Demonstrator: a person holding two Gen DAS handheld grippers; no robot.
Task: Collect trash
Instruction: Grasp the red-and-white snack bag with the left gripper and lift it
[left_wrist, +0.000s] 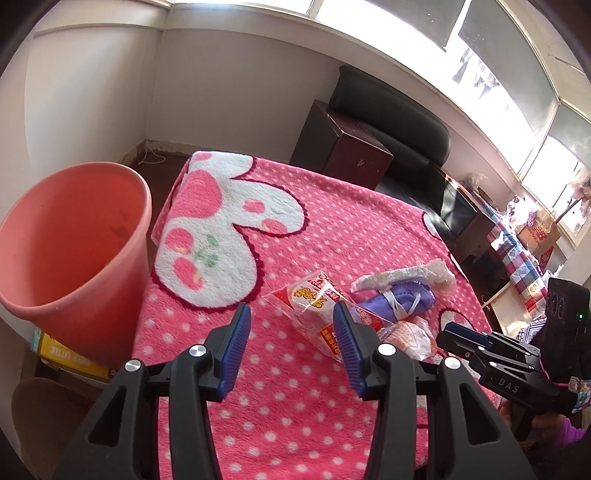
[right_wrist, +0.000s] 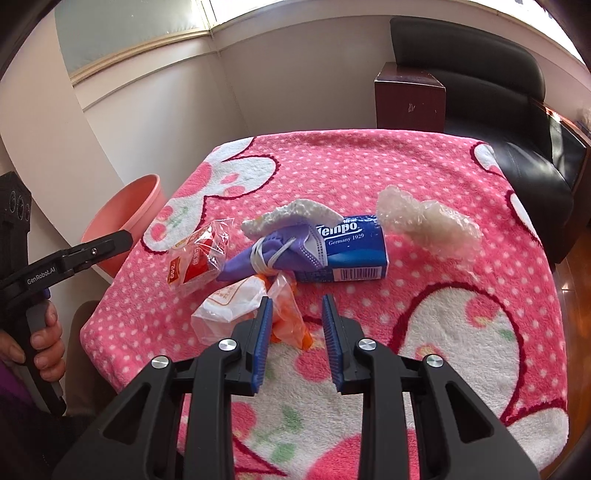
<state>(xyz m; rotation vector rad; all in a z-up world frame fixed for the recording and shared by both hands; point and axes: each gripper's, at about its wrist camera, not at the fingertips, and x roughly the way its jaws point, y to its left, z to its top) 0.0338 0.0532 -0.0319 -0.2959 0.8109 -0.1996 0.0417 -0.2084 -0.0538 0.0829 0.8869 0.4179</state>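
Trash lies in a cluster on the pink dotted blanket (right_wrist: 424, 177): a red-and-clear snack wrapper (right_wrist: 197, 258) (left_wrist: 317, 302), a rolled purple face mask (right_wrist: 280, 251) (left_wrist: 399, 301), an orange-and-white plastic wrapper (right_wrist: 255, 314) (left_wrist: 410, 338), a white foam scrap (right_wrist: 295, 214), crumpled bubble wrap (right_wrist: 428, 221) and a blue Tempo tissue pack (right_wrist: 354, 254). My left gripper (left_wrist: 291, 314) is open and empty, just short of the snack wrapper. My right gripper (right_wrist: 297, 306) is open and empty, over the orange wrapper's near end. A pink bin (left_wrist: 70, 254) (right_wrist: 127, 225) stands off the table's left side.
A black leather armchair (right_wrist: 498, 96) and a dark wooden box (right_wrist: 410, 96) stand behind the table. A yellow box (left_wrist: 70, 356) lies under the bin. Cluttered shelves (left_wrist: 528, 236) stand along the window wall on the right.
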